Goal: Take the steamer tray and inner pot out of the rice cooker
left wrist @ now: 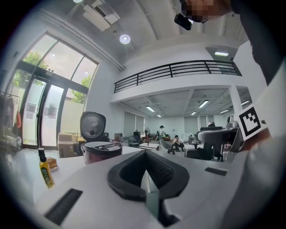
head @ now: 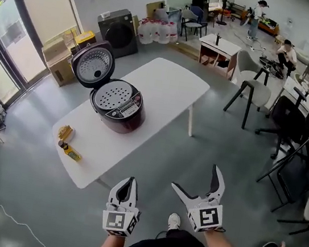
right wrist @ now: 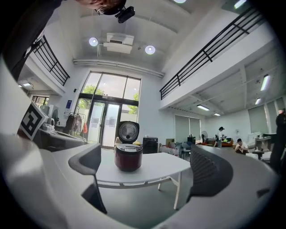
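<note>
Approaching the white table (head: 165,87), I have both tools low in the head view, well apart from the rice cooker (head: 117,106) at centre left. Its lid (head: 93,64) stands raised, and the perforated steamer tray (head: 114,94) sits in the mouth, hiding the inner pot beneath.

The left gripper (head: 128,179) has its jaws pressed together on nothing. The right gripper (head: 195,178) is spread wide and empty.

I judge the tray light, thin and stiff, best pinched at its rim. The pot should be heavier and smooth-walled, likely slippery, so a firm bite on its lip seems wise.

Print on the cooker's front panel (head: 129,110) and on the yellow bottle (head: 69,149) near the table's lower left end is too small to read.
</note>
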The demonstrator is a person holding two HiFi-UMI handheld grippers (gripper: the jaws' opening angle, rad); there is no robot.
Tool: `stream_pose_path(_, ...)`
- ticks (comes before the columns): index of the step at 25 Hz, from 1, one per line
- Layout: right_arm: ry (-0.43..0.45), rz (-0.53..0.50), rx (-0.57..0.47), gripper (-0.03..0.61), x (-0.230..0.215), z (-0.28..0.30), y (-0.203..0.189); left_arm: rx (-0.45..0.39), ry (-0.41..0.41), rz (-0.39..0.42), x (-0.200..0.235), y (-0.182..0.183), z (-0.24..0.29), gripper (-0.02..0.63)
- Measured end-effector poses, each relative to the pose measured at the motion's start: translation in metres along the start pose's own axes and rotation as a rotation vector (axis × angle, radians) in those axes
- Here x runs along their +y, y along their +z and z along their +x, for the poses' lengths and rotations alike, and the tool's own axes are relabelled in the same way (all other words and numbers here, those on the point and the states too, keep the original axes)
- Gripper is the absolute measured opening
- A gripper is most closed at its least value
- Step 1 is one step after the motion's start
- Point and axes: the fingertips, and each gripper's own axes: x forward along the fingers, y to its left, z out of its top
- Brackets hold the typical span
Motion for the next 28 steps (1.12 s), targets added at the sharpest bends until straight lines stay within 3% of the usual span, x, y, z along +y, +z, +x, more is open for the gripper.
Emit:
stream_pose_path(6,0.134,0.011,0.017,0.591,-0.017,0.060,-0.009,-0.010,0.146,-0.007,0.024,0.010,0.029,-0.002)
stream_pose_path(13,0.279,0.003,0.047,0.591,-0.002,0.111,-0.023,-0.001,0.242,-0.015,0.047,0.008,0.044,-0.002)
stream_pose_path(21,0.360,-0.009,0.086,0.591,0.006,0.175,-0.036,0.002,0.283,-0.035,0.082,0.003,0.076,-0.002)
stream_pose_path(28,0.403,-0.032,0.130,0.590,0.016,0.252,-0.046,0.015,0.324,-0.065,0.139,0.000,0.115,-0.002)
